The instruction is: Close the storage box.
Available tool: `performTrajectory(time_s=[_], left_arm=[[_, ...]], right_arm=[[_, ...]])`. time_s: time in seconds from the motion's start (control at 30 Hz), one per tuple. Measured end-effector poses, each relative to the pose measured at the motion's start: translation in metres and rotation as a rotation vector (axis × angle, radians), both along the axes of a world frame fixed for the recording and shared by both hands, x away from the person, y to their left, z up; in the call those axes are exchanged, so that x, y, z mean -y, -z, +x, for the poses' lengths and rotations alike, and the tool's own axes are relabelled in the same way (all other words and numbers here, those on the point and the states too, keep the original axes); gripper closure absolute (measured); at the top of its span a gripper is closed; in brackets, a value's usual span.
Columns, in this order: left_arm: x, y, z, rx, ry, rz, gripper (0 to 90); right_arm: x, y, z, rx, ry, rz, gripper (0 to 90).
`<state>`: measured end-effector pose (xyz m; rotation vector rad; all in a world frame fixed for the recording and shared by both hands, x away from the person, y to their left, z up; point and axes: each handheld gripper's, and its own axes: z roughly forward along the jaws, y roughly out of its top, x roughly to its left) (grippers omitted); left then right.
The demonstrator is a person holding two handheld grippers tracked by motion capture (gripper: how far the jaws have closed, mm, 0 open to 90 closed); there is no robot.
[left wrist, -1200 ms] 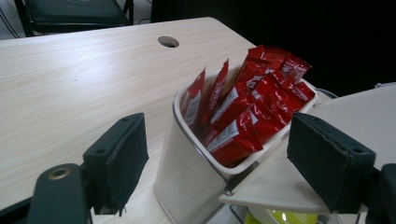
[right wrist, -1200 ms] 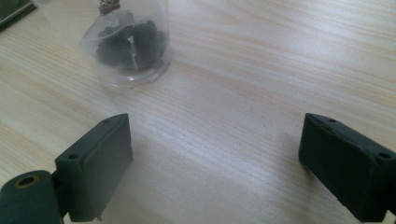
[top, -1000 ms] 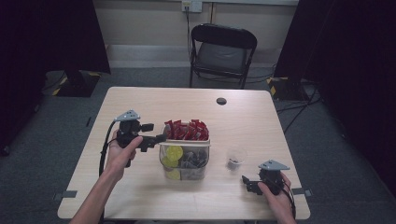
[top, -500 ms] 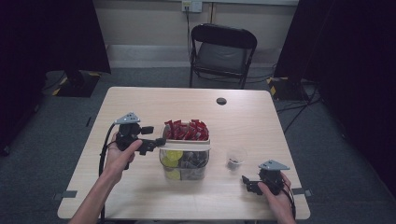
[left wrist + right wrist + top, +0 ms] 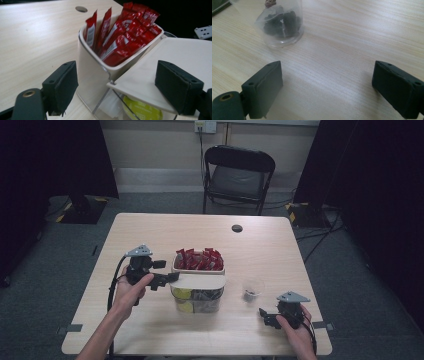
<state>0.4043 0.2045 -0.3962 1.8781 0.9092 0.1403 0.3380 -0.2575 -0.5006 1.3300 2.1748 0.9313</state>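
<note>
Closer now — left hand-held gripper point(image 5: 116, 92) straddles organizer point(image 5: 92, 67), base cropped.

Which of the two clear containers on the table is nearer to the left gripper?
The lidded organizer box holding red packets; the left gripper reaches its corner, while the small cup stands farther right.

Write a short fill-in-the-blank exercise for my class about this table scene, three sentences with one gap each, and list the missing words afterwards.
1. The packets standing in the white tub are ____ in colour.
2. The left gripper reaches the clear organiser with its jaws ____.
3. The right gripper rests on the table near a small clear ____ holding dark pieces.

Missing words: red; open; cup
</note>
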Motion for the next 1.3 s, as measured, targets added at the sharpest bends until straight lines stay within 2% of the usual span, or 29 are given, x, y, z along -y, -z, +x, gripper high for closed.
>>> performTrajectory(time_s=[0.23, 0.4, 0.43, 0.5, 0.6, 0.63, 0.8, 0.93, 1.3], left_arm=[[0.005, 0.008, 0.001, -0.024, 0.007, 0.038, 18.0], [0.009, 0.012, 0.0, -0.023, 0.022, 0.055, 18.0], [0.009, 0.013, -0.001, -0.021, 0.022, 0.07, 18.0], [0.009, 0.015, -0.001, -0.027, 0.028, 0.066, 17.2], [0.008, 0.014, -0.003, -0.016, 0.012, 0.073, 15.7], [0.007, 0.013, -0.003, -0.017, 0.013, 0.084, 15.8], [0.0, 0.012, -0.006, -0.022, 0.006, 0.064, 15.8], [-0.009, 0.009, -0.007, -0.022, -0.017, 0.051, 15.7], [-0.033, 0.011, -0.018, -0.007, -0.052, 0.103, 15.7]], right_arm=[[0.0, 0.0, 0.0, 0.0, 0.0, 0.0, 9.1], [0.0, 0.0, 0.0, 0.0, -0.003, 0.002, 9.0], [0.0, 0.0, 0.0, 0.001, -0.003, 0.001, 9.1], [0.0, 0.0, 0.0, 0.001, -0.003, 0.001, 9.1], [0.0, 0.0, 0.0, 0.001, -0.003, 0.001, 9.1], [0.0, 0.0, 0.0, 0.001, -0.003, 0.001, 9.1], [0.0, 0.0, 0.0, -0.001, -0.003, 0.002, 8.9], [0.0, 0.0, 0.001, -0.003, -0.004, -0.001, 8.0], [0.0, 0.0, 0.001, -0.003, -0.005, -0.001, 8.0]])
